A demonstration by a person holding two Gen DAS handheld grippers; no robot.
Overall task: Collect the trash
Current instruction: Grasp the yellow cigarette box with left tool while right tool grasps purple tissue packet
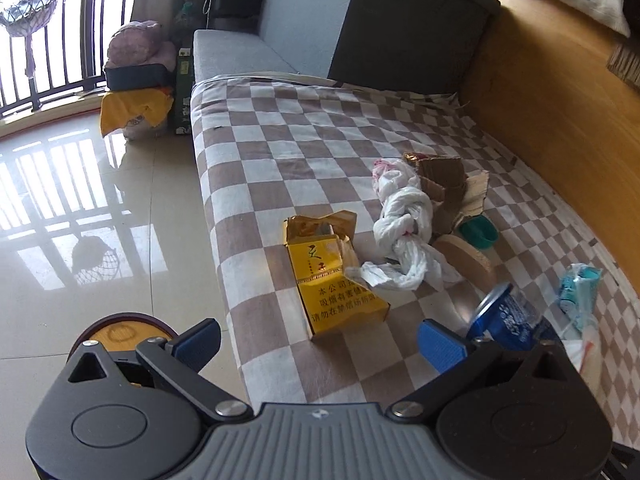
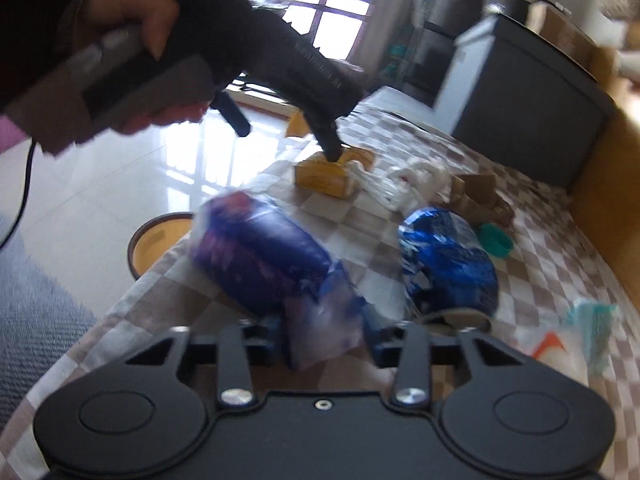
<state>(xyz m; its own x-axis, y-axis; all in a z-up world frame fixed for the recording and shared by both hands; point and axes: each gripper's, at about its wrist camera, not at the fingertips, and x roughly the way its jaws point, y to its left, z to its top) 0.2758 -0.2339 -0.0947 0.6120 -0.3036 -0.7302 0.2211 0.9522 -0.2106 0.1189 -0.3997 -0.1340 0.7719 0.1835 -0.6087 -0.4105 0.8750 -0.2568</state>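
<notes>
Trash lies on a checkered cloth (image 1: pixel 304 144). My left gripper (image 1: pixel 320 340) stands open, its blue pads (image 1: pixel 440 346) either side of the near end of a yellow cigarette pack (image 1: pixel 332 280). From the right wrist view, one left finger (image 2: pixel 330 146) reaches down onto that pack (image 2: pixel 324 178). My right gripper (image 2: pixel 326 336) is shut on the end of a blue and purple plastic-wrapped pack (image 2: pixel 260 260), blurred. A crushed blue can (image 2: pixel 448 264) lies just to its right. A twisted white plastic bag (image 1: pixel 404 232) and torn cardboard (image 1: pixel 448 184) lie beyond the cigarette pack.
A round brown-rimmed bin (image 1: pixel 124 332) stands on the shiny tile floor by the cloth's left edge. A green cap (image 1: pixel 478 232), a round tan disc (image 1: pixel 468 264) and a teal packet (image 1: pixel 580 292) lie to the right. A wooden board (image 1: pixel 560 92) borders the far right. A person's hand (image 2: pixel 132 12) holds the left gripper.
</notes>
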